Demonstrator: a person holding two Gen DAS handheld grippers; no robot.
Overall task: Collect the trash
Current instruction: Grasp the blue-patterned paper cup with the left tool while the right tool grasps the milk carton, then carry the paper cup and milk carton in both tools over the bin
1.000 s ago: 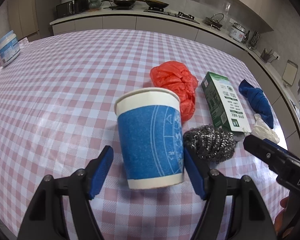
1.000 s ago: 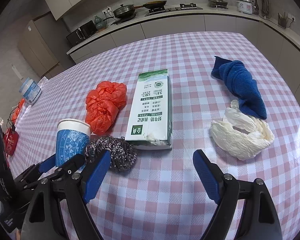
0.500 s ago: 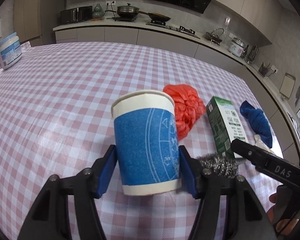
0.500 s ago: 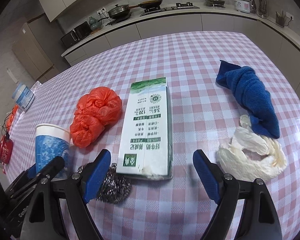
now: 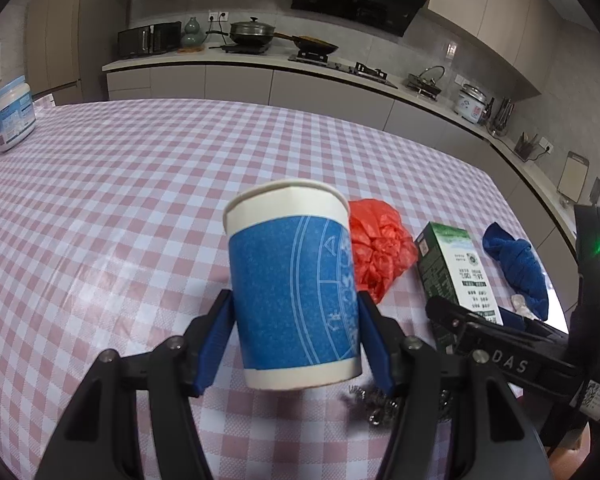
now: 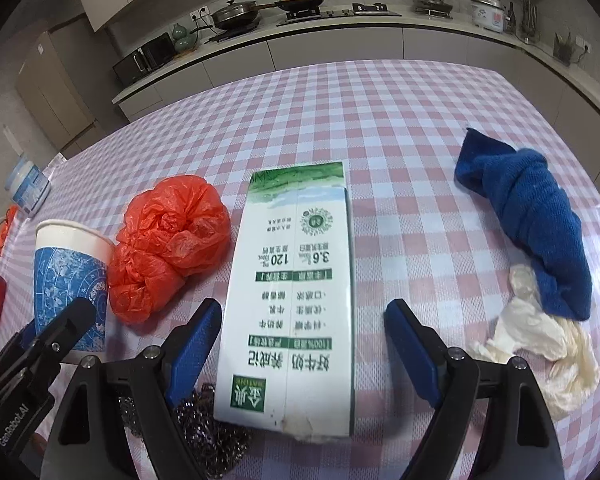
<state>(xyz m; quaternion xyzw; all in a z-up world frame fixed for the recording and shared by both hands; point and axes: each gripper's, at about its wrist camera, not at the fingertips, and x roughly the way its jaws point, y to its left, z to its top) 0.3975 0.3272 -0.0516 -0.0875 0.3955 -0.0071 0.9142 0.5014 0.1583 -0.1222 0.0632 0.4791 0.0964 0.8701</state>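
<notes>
My left gripper [image 5: 294, 320] is shut on a blue and white paper cup [image 5: 292, 280], held upright just above the checked tablecloth; the cup [image 6: 68, 264] also shows at the left of the right wrist view. My right gripper [image 6: 304, 344] is open, its blue pads on either side of a green and white milk carton [image 6: 296, 280] that lies flat, neither pad pressing it. A crumpled red plastic bag [image 6: 168, 240] lies left of the carton. A steel wool ball [image 6: 216, 432] sits under the left finger. A white tissue wad [image 6: 540, 344] lies at the right.
A rolled blue cloth [image 6: 532, 220] lies beside the tissue near the table's right edge. A white jar with a blue label [image 5: 10, 116] stands at the far left. A kitchen counter [image 5: 260, 64] with pans runs behind the table.
The left gripper closed on the cup and lifted it off the table. The right gripper came forward and down until its fingers straddled the carton.
</notes>
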